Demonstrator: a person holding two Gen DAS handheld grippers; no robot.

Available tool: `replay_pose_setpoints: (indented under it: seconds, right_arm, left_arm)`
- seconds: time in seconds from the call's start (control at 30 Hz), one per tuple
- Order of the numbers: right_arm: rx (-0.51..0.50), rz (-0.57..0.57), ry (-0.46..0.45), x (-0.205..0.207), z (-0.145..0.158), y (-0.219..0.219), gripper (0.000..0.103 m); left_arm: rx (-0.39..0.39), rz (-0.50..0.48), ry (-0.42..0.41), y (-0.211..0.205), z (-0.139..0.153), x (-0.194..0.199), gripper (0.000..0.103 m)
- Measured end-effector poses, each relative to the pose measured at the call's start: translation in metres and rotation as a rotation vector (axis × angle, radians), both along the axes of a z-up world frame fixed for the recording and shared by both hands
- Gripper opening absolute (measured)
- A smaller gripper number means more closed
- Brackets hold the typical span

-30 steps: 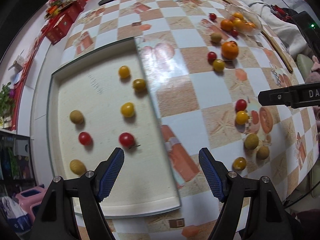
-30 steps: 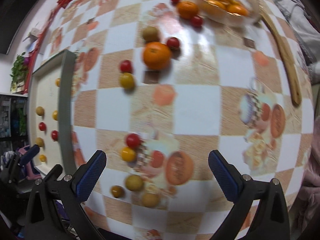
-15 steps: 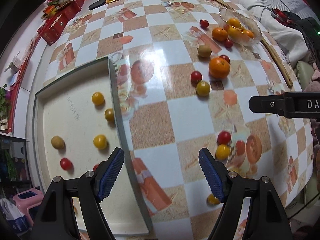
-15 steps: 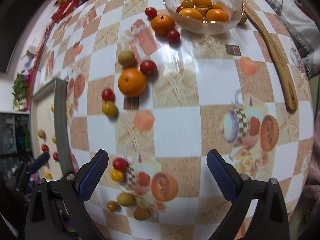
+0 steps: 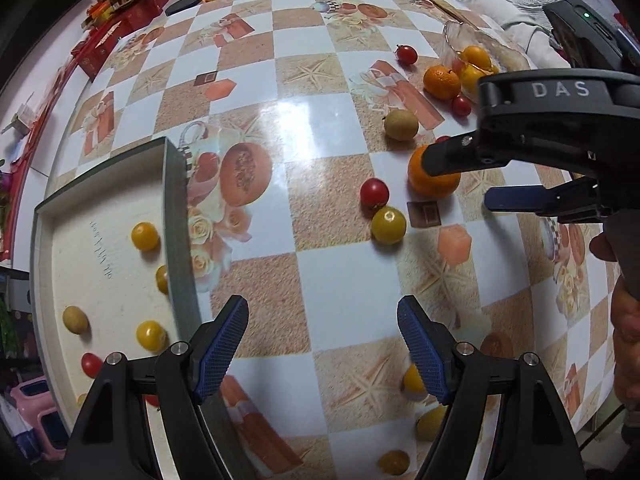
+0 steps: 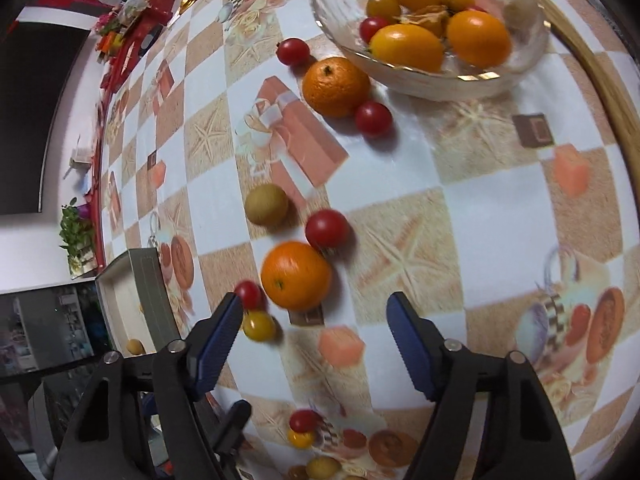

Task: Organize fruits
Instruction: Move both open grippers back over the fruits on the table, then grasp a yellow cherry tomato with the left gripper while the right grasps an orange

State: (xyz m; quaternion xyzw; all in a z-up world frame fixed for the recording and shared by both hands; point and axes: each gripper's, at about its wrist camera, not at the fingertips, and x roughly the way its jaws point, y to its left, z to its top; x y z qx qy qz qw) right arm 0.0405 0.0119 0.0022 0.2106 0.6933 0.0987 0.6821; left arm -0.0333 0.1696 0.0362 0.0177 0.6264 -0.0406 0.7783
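Shallow grey-rimmed tray [image 5: 176, 216] left on checkered tablecloth [image 5: 320, 128], clear glass bowl [image 6: 432, 76] far right, loose round orange [image 6: 296, 274] between, apparently nearer the bowl.

1. Desk [image 5: 340, 128]: glossy cover chequered in white and sandy tan squares, printed with starfish, salmon-pink gift boxes, cut melons and pale roses.
2. Tray [image 5: 178, 216]: grey-green rim, cream floor with dark handwriting; holds yellow, red and tan-brown small fruit.
3. Large orange [image 6: 296, 274]: bright orange with a dark stem dot.
4. Second orange [image 6: 335, 86]: same orange, green stem dot.
5. Cherry tomatoes [image 6: 327, 229]: glossy red; a yellow one [image 5: 388, 225] lies on a tan square.
6. Round brown fruit [image 6: 266, 204]: dull olive-tan.
7. Bowl [image 6: 432, 76]: clear glass; contents orange, yellow and red.
8. Left claw [image 5: 322, 344] and right claw [image 6: 314, 338]: black frames, blue ridged pads.
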Motion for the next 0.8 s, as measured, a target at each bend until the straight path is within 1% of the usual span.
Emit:
replay_pose_setpoints:
  seconds: [0.07,0.23,0.3,0.33,0.37,0.47,0.6,0.63,0.67,0.73,0.77,0.8]
  right_arm:
    - [0.003,0.014,0.004,0.004,-0.002,0.004,0.068]
    - [0.018,0.021,0.025,0.011,-0.008,0.009,0.061]
    - [0.031,0.020,0.034,0.014,-0.010,0.010,0.054]
    - [0.035,0.020,0.040,0.014,-0.010,0.008,0.046]
    - [0.042,0.018,0.047,0.015,-0.012,0.008,0.043]
    - [0.073,-0.001,0.055,0.015,-0.014,0.002,0.042]
    - [0.088,-0.032,0.053,0.010,-0.013,-0.012,0.042]
    - [0.089,-0.036,0.051,0.008,-0.012,-0.016,0.042]
    - [0.086,-0.036,0.049,0.007,-0.011,-0.018,0.042]
    - [0.080,-0.036,0.044,0.003,-0.008,-0.023,0.042]
    - [0.078,-0.037,0.042,0.001,-0.007,-0.026,0.042]
    - [0.077,-0.036,0.038,-0.001,-0.006,-0.028,0.042]
  left_arm:
    - [-0.008,0.004,-0.001,-0.003,-0.003,0.006,0.078]
    - [-0.018,0.013,-0.007,-0.009,-0.007,0.019,0.078]
    - [-0.023,0.020,-0.007,-0.010,-0.008,0.023,0.078]
    - [-0.025,0.022,-0.006,-0.010,-0.009,0.024,0.078]
    - [-0.027,0.023,-0.006,-0.011,-0.009,0.025,0.078]
    - [-0.031,0.018,-0.005,-0.015,-0.011,0.029,0.078]
    - [-0.032,0.018,0.000,-0.019,-0.018,0.035,0.078]
    - [-0.030,0.020,0.002,-0.021,-0.020,0.037,0.076]
    - [-0.030,0.020,0.003,-0.022,-0.021,0.037,0.066]
    - [-0.024,0.023,0.025,-0.025,-0.027,0.040,0.055]
    - [-0.019,0.024,0.014,-0.026,-0.026,0.040,0.054]
    - [-0.020,0.022,0.010,-0.027,-0.026,0.039,0.049]
